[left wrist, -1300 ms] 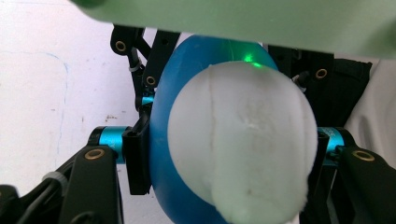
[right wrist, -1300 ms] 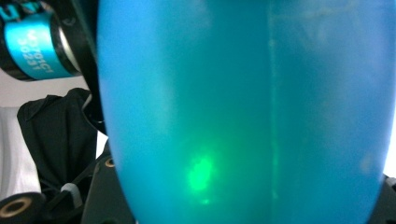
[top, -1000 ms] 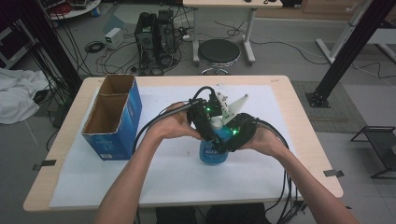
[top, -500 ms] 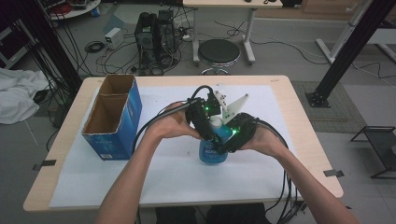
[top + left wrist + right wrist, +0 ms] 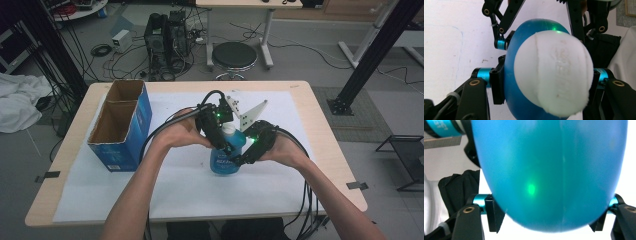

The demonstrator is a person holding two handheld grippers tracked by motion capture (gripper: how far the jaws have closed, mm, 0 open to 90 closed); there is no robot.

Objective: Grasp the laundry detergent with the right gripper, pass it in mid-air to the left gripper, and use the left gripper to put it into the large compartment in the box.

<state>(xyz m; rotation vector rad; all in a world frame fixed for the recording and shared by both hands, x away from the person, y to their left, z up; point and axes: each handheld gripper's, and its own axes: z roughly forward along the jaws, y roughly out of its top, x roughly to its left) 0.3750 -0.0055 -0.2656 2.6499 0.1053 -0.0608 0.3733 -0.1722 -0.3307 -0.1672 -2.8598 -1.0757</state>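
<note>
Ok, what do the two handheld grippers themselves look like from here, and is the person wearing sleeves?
Both the left gripper and the right gripper are black linkage frames with brass-coloured pivot pins, cyan metal collars beside the black pads and a green light. Each carries a pale three-cornered plate on top and trails black cables off the table's near edge. No sleeves show on the forearms.

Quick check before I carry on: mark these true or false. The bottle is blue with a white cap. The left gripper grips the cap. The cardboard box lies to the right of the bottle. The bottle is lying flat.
The bottle is blue with a white cap: true.
The left gripper grips the cap: true, its jaws sit against both sides of it.
The cardboard box lies to the right of the bottle: false, it stands to its left in the high view.
The bottle is lying flat: false, it stands upright on the table.
</note>
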